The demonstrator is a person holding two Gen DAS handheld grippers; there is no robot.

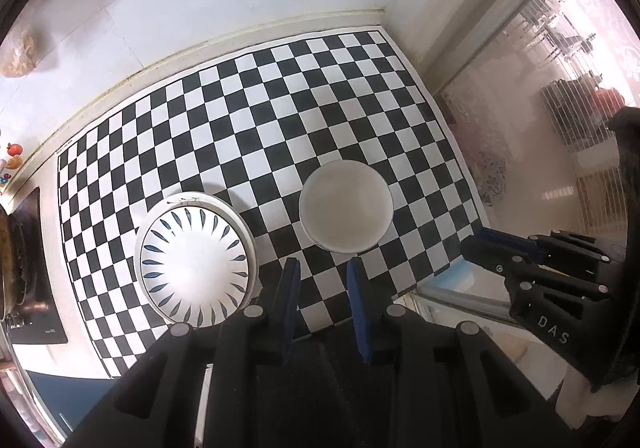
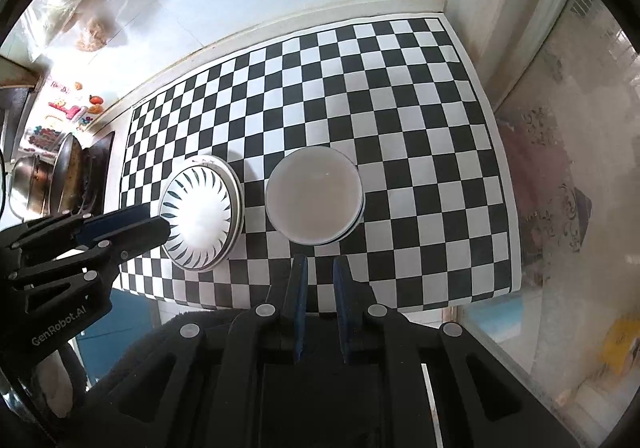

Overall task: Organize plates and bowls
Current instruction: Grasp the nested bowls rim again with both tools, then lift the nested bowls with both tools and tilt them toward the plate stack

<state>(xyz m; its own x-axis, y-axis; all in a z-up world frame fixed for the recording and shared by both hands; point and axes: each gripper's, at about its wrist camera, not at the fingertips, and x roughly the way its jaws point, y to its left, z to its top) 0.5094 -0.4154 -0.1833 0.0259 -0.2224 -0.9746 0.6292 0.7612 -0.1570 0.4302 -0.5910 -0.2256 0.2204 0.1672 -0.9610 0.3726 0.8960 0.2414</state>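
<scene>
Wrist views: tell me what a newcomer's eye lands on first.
The black-and-white checkered mat fills the counter to the wall. On its near part stand a leaf-patterned plate stack at the left and a plain white bowl at the right, apart. Both hand-held grippers hang above, empty.

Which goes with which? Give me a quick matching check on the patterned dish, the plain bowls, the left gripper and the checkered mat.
Things:
1. patterned dish
2. plain white bowls
3. left gripper
4. checkered mat

Descriptions:
A. black and white squares
B. stacked, no pattern inside
C. shut and empty above the mat
D. blue leaf marks, sitting on a white plate

Pairs: 1-D, 2-B, 3-C, 4-A
</scene>
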